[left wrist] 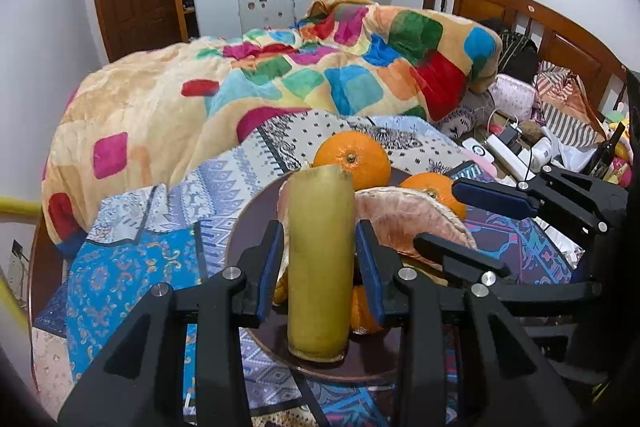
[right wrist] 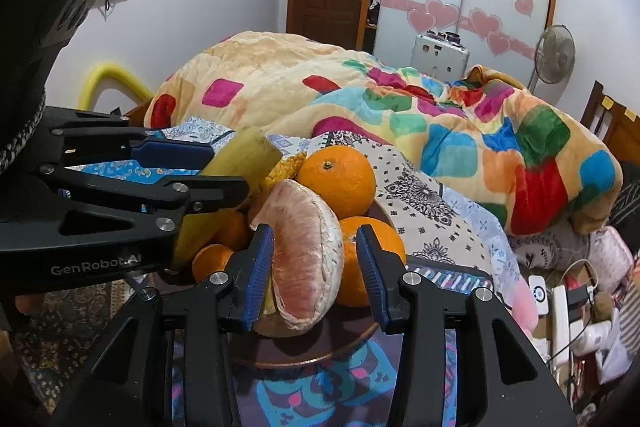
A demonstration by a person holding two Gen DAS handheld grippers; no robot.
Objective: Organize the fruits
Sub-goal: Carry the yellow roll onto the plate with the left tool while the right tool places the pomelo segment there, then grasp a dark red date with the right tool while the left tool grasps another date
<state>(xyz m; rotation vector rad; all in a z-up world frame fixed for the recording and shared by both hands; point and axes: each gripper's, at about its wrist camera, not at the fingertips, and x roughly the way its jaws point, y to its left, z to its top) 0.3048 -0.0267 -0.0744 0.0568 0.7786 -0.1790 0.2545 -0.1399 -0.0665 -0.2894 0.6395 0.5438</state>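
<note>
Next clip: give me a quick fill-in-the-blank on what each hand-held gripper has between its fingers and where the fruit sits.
1. The left hand-held gripper brackets a yellow-green ____ piece.
2. The pomelo segment sits between the fingers of the ____ hand-held gripper.
3. The oranges rest on a round brown ____.

Missing words: sugarcane; right; plate

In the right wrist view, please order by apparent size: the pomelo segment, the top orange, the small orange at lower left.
1. pomelo segment, though it lies nearest the camera, so its lead may be exaggerated.
2. top orange.
3. small orange, partly hidden by the left gripper.
</note>
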